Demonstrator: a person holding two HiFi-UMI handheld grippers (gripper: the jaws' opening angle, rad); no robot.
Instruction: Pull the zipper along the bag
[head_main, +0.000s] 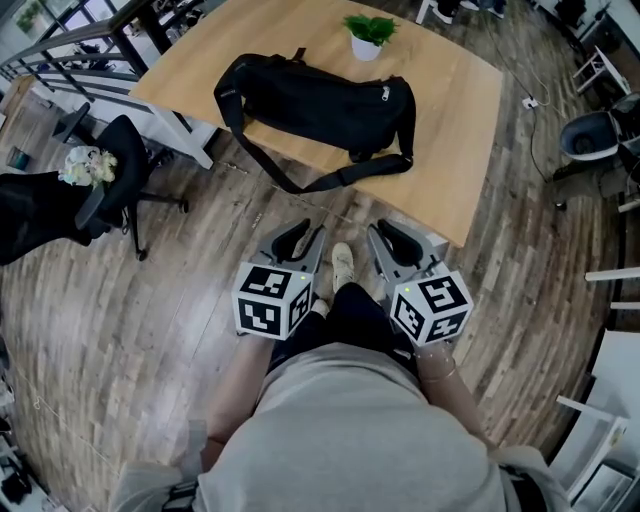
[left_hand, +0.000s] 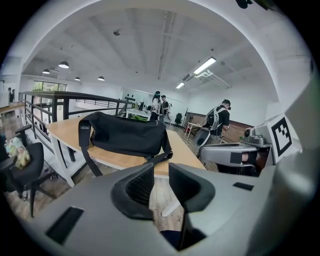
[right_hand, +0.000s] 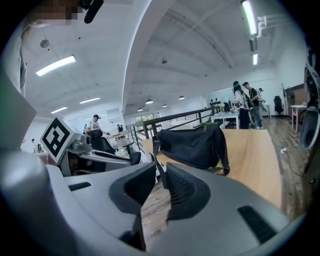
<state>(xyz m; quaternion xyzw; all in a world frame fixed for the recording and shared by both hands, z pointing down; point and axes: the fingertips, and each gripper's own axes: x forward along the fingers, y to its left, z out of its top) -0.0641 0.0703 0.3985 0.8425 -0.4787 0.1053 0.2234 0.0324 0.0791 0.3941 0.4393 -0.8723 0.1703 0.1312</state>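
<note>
A person in a light grey T-shirt (head_main: 350, 430), dark trousers (head_main: 345, 315) and 1 visible pale shoe (head_main: 342, 265), with 2 grey plastic tools, the left gripper (head_main: 308, 232) and right gripper (head_main: 380, 232), each with black ribbed pads (left_hand: 139, 186) and 1 white cube (head_main: 272, 300) printed with black square markers.

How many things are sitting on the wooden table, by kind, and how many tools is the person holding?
Black bag: 1
Potted plant: 1
Handheld tools: 2, the left tool and the right tool, both open and empty
Total: 4
</note>
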